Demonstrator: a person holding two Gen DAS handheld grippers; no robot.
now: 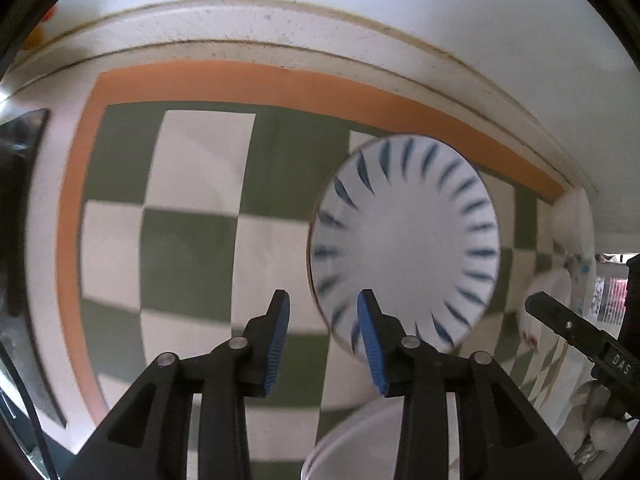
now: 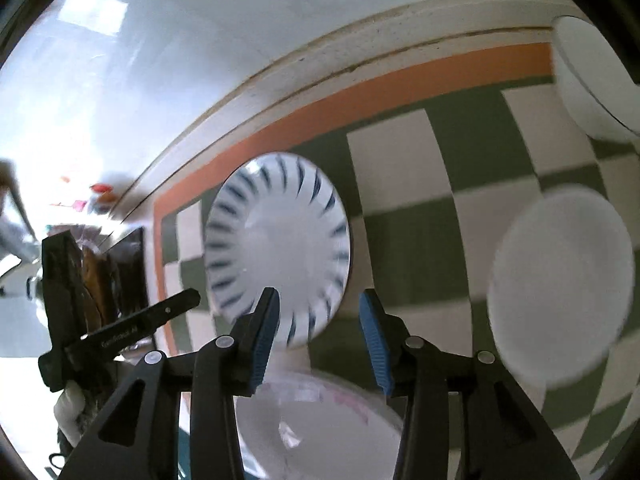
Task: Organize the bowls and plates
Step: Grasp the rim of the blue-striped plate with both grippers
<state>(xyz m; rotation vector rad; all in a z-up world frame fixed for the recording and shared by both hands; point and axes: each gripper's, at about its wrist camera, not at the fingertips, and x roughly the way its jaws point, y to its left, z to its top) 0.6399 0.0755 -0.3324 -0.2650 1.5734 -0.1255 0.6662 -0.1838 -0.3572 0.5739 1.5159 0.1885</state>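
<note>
Both tools hover with their blue-padded fingers spread and nothing between them. From the left wrist view, the left tool (image 1: 323, 306) hangs over a green-and-white checked mat with an orange border (image 1: 192, 184) that covers the white surface (image 1: 360, 32). Just beyond its right finger lies a round white plate with dark blue dashes around its rim (image 1: 404, 240), flat on the mat. At the bottom edge of that view, under the fingers, the rim of a plain white bowl (image 1: 348, 436) shows. Far right, the other tool's black finger (image 1: 568, 326) reaches in from the side.

From the right wrist view, the right tool (image 2: 318, 306) is released too, its left finger overlapping the near rim of the blue-dashed plate (image 2: 280, 236). Below the fingers sits a white bowl with faint pink marks on its rim (image 2: 320, 424). To the right, well apart from the plate, a plain white round dish (image 2: 560, 284) rests on the mat, and another white dish (image 2: 592, 84) sits at the upper right corner. The views are blurred, so finer detail cannot be told.
</note>
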